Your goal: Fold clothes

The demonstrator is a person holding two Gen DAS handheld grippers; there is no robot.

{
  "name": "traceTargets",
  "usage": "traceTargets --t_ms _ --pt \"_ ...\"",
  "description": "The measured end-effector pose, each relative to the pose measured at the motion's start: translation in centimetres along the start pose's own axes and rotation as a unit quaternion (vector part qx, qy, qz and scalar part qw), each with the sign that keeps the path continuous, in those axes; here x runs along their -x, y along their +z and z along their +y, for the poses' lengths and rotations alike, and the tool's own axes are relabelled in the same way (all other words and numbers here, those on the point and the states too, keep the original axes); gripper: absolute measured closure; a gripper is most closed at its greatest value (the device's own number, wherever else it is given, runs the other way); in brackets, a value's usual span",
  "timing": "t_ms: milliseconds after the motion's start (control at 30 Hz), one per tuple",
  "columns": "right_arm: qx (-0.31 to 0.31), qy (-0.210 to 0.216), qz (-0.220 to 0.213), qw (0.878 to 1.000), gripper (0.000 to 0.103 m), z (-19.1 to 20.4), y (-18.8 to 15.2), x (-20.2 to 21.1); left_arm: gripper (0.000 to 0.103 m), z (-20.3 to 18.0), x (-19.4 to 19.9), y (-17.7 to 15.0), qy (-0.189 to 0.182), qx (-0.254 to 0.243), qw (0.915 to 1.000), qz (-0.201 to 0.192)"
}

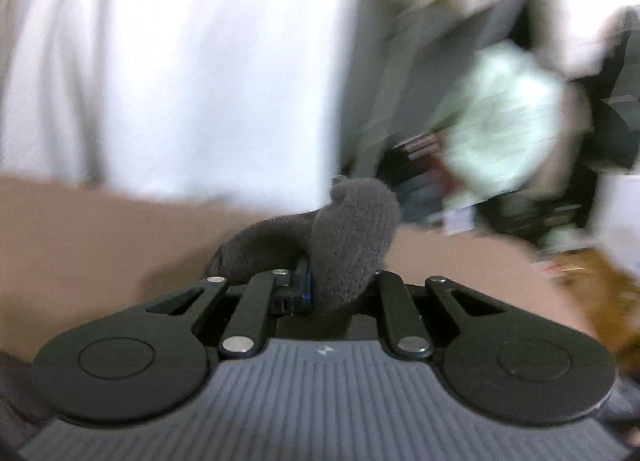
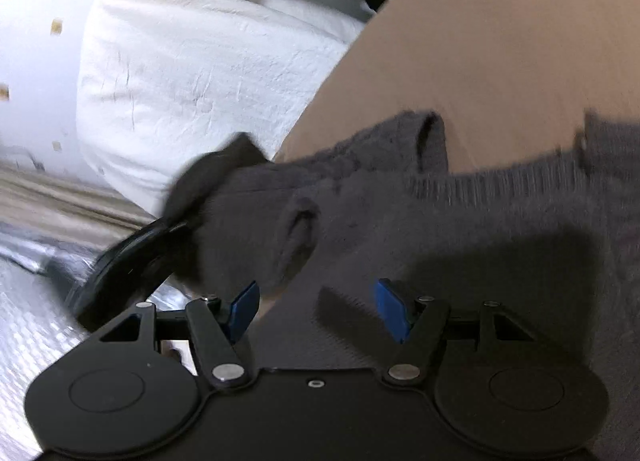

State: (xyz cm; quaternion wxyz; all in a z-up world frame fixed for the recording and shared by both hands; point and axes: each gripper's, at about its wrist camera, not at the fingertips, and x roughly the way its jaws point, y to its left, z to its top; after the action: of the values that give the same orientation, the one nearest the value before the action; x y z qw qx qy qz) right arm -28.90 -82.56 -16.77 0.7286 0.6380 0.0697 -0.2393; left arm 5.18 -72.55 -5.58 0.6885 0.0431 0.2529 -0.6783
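Motion blur smears most of the left wrist view; the pale green shape (image 1: 504, 117) at 2 o'clock cannot be identified. The left claw (image 1: 316, 285) is clamped on a bunched fold of the grey sweater (image 1: 352, 233), which hides its fingertips and rises toward 12 o'clock over the tan counter (image 1: 80, 245). In the right wrist view the right claw (image 2: 318, 311) hovers low with its blue pads (image 2: 244, 307) apart, empty, above the sweater (image 2: 460, 221) spread from 9 to 3 o'clock. A white cloth (image 2: 192, 73), perhaps bedding, lies at 11 o'clock.
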Motion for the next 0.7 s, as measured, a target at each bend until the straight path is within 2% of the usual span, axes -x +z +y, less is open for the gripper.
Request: traceTargets --t_ms 67,133,200,267,300,333,400,467,533,567,600,667,700 --pt "-0.047 0.014 -0.006 0.999 0.033 -1.3 0.1 0.5 0.090 -1.9 6.4 -2.1 -0.075 -0.031 0.9959 -0.039" --pt "-0.095 0.035 -0.019 0.995 0.032 -2.6 0.3 1.6 0.087 -2.4 11.2 -5.5 -0.090 -0.054 0.9939 -0.032" --pt "-0.124 0.056 -0.031 0.990 0.032 -3.6 0.4 2.7 0.085 -1.3 14.1 -9.5 -0.055 -0.051 0.9972 0.005" --pt "-0.136 0.066 -0.032 0.988 0.026 -4.0 0.3 3.3 0.079 0.8 15.3 -13.4 0.010 -0.038 0.9975 0.059" --pt "-0.135 0.063 -0.025 0.988 0.022 -3.9 0.2 3.1 0.078 2.1 15.7 -15.2 0.041 -0.021 0.9957 0.081" --pt "-0.134 0.060 -0.018 0.989 0.022 -3.8 0.0 2.8 0.078 3.5 16.4 -16.7 0.061 0.008 0.9937 0.093" --pt "-0.126 0.048 -0.002 0.991 0.022 -3.5 -0.4 2.1 0.078 5.9 18.0 -19.2 0.090 0.073 0.9889 0.093" --pt "-0.113 0.030 0.017 0.993 0.022 -3.0 -0.9 1.0 0.072 7.5 19.7 -20.8 0.099 0.130 0.9842 0.070" --pt "-0.097 0.011 0.027 0.995 0.022 -2.5 -1.4 0.2 0.045 8.5 20.6 -21.7 0.087 0.186 0.9773 0.050" --pt "-0.083 -0.002 0.026 0.996 0.022 -2.1 -1.6 -0.2 0.044 8.6 20.8 -22.0 0.073 0.207 0.9741 0.055" --pt "-0.070 -0.013 0.021 0.997 0.022 -1.8 -1.7 -0.4 0.044 8.4 20.9 -22.2 0.055 0.218 0.9721 0.068" --pt "-0.046 -0.028 0.009 0.998 0.022 -1.2 -1.9 -0.8 0.042 7.4 21.3 -22.4 0.027 0.207 0.9729 0.099" --pt "-0.034 -0.030 0.002 0.999 0.022 -0.9 -1.9 -0.9 0.031 7.0 21.5 -22.5 0.021 0.195 0.9744 0.109"
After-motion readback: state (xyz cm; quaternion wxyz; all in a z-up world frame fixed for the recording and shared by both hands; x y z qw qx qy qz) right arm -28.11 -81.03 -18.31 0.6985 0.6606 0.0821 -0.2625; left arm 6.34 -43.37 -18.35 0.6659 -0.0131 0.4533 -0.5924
